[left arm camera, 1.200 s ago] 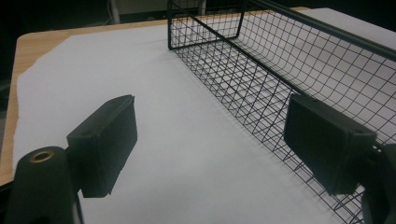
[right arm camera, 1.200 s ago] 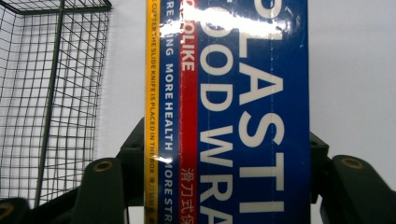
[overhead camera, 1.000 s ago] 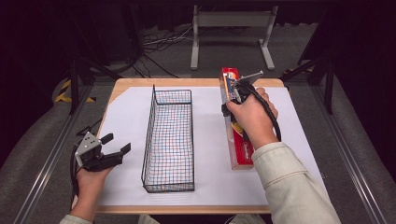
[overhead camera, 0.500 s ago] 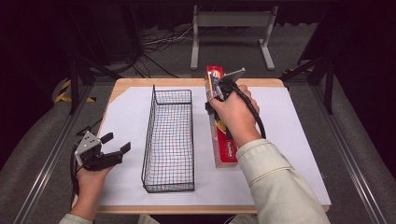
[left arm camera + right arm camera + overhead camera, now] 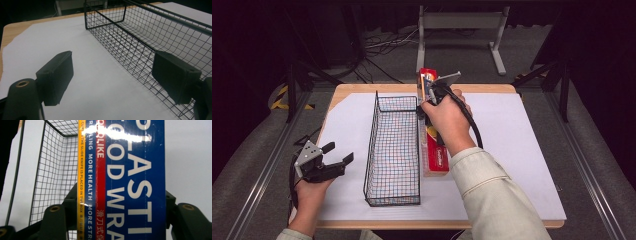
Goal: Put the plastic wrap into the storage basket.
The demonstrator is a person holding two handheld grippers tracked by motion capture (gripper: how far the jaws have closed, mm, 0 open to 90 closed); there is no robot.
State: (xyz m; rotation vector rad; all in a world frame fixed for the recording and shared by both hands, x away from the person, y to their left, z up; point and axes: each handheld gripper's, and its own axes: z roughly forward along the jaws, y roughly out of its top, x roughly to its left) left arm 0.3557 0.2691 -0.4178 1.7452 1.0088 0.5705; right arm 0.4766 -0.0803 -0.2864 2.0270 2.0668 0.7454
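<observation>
A long red, blue and yellow plastic wrap box (image 5: 436, 156) runs front to back right beside the right wall of a black wire basket (image 5: 377, 127). My right gripper (image 5: 433, 95) is shut on the box near its far end. In the right gripper view the box (image 5: 130, 177) sits clamped between both jaws of the right gripper (image 5: 120, 211), with the basket (image 5: 50, 170) to its left. My left gripper (image 5: 338, 153) rests open at the front left, holding nothing. In the left gripper view the left gripper (image 5: 112, 75) stands wide open with the basket (image 5: 140, 32) ahead and to the right.
A white sheet (image 5: 517, 150) covers most of the wooden table (image 5: 482, 88). The basket holds nothing. A metal stand (image 5: 462, 22) and cables lie on the floor beyond the table's far edge.
My right gripper has carried the box leftward, from the middle right of the sheet to right beside the basket's right wall. The left gripper has stayed put.
</observation>
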